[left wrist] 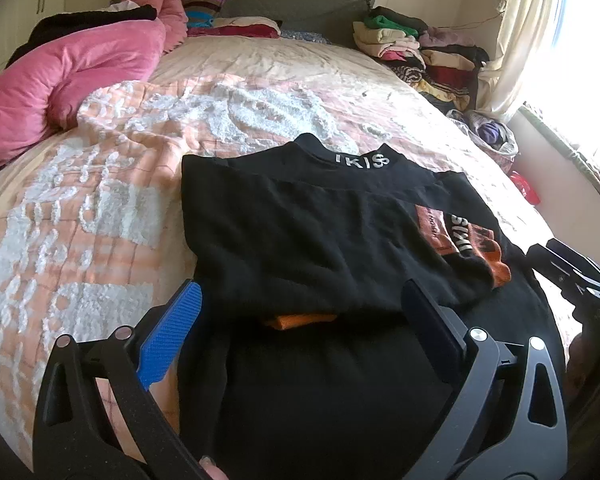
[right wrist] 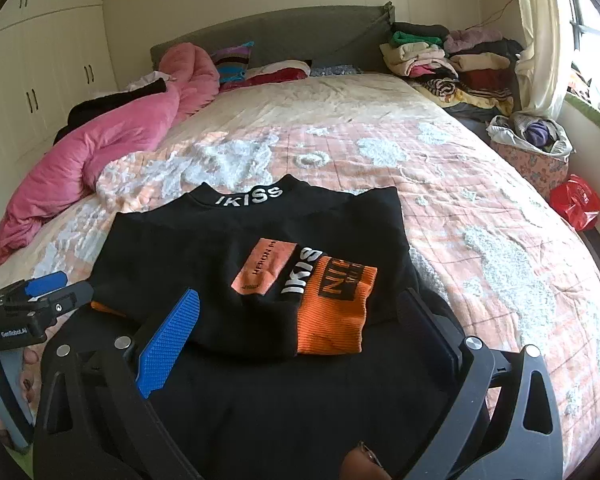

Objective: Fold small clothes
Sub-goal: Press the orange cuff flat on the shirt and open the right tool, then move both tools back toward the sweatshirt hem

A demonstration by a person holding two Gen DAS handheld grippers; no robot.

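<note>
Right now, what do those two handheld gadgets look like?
Each is a black plastic frame with silver rivets and two flat fingers, one faced with a ridged blue pad. The left gripper, seen from the right wrist view, has a grey handle and white "GenRobot.AI" lettering. The right gripper matches.

Pretty clearly a bedroom in someone's home. There's a big bed (right wrist: 440, 184) covered with a peach-and-white quilted spread, a grey padded headboard (right wrist: 284, 36) at the far end, and a bunched-up pink duvet (right wrist: 112, 148) along one side. Cream built-in wardrobes (right wrist: 40, 80) with dark handles line the wall beyond it. Stacks of folded clothes (right wrist: 452, 60) sit in the far corner of the bed by a window with a pale curtain (right wrist: 540, 40), daylight pouring in. A floral laundry basket (right wrist: 532, 148) stuffed with garments and a red plastic bag (right wrist: 576, 200) sit on the floor beside the bed.
</note>
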